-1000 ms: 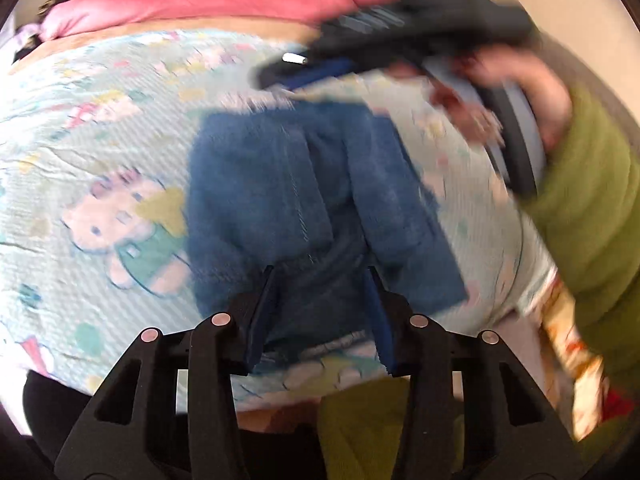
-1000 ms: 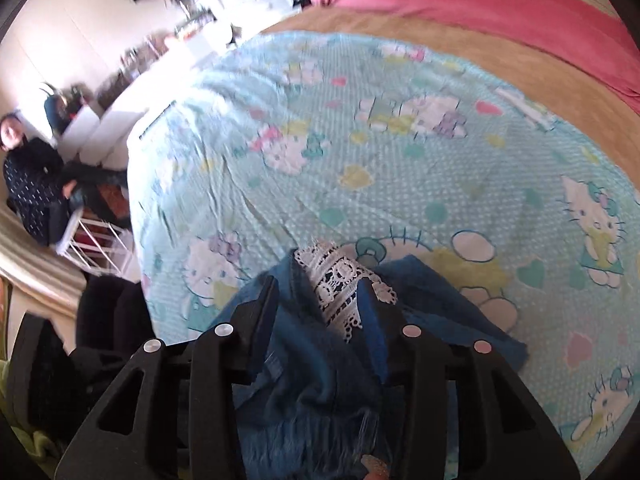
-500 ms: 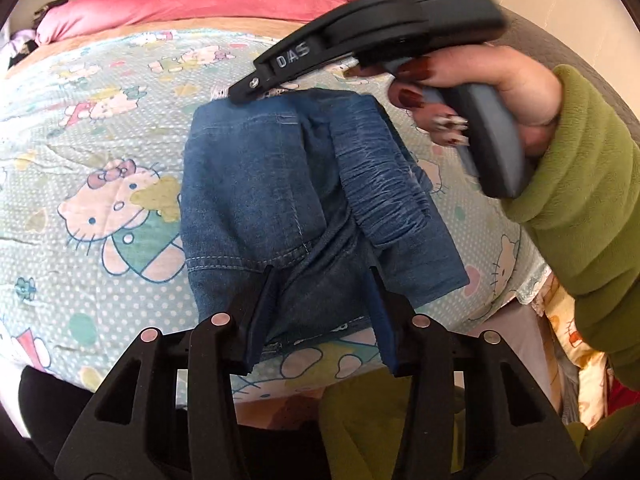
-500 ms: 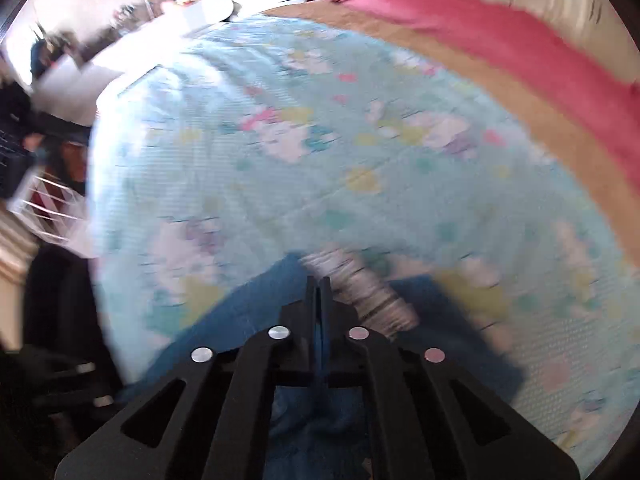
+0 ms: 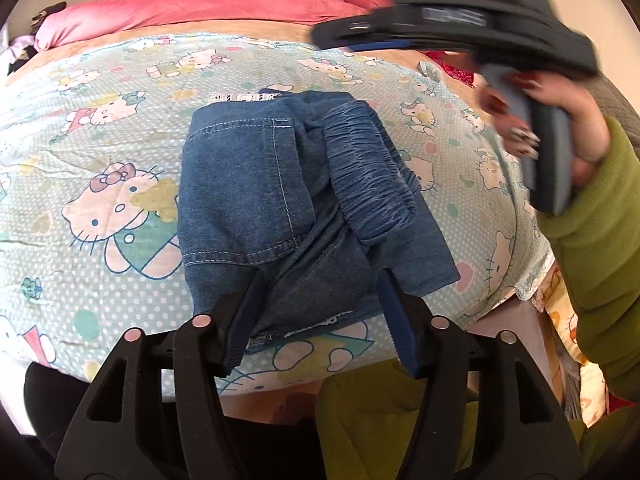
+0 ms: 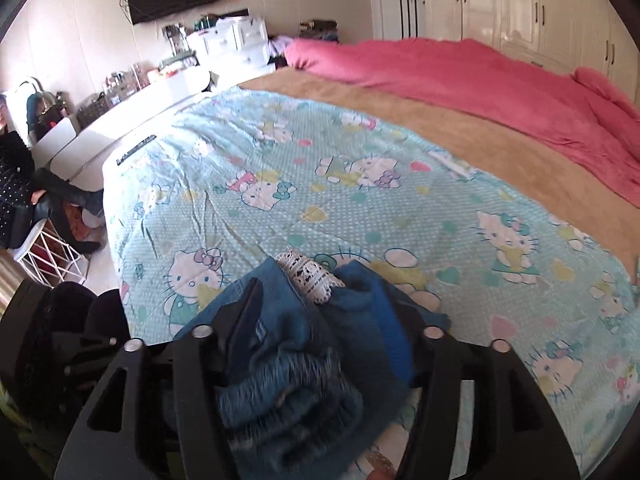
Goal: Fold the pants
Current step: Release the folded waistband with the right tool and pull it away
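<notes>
**Both grippers open over folded jeans**

Our left gripper point(image 5: 320, 312) stands with its jaws spread wide and nothing pinched between them; its blue-padded fingertips point(image 5: 248, 304) sit over the near edge of the pants point(image 5: 280, 208), one to each side of the denim. The pants lie just ahead of it as a folded bundle, a stitched pocket panel to the left and the gathered elastic waistband point(image 5: 368, 176) turned over on the right (a strip of white lace trim point(image 5: 240, 98) peeks out at the far edge). Beyond and to every side spreads the cartoon-cat blanket point(image 5: 100, 208), and farther off a pink duvet point(image 5: 216, 4).

Our right gripper point(image 6: 320, 320) is likewise wide open and grips nothing; from the left wrist view we see it raised up and to the right of the bundle point(image 5: 452, 28), motion-blurred, held by our right hand point(image 5: 568, 120) in a green sleeve point(image 5: 592, 240). Directly under its fingers the pants point(image 6: 288, 380) lie bunched, with the lace trim point(image 6: 308, 276) just ahead of the tips. Farther out lie the blanket point(image 6: 360, 200) and a tan sheet point(image 6: 480, 136), with white wardrobes point(image 6: 520, 8) behind.
</notes>
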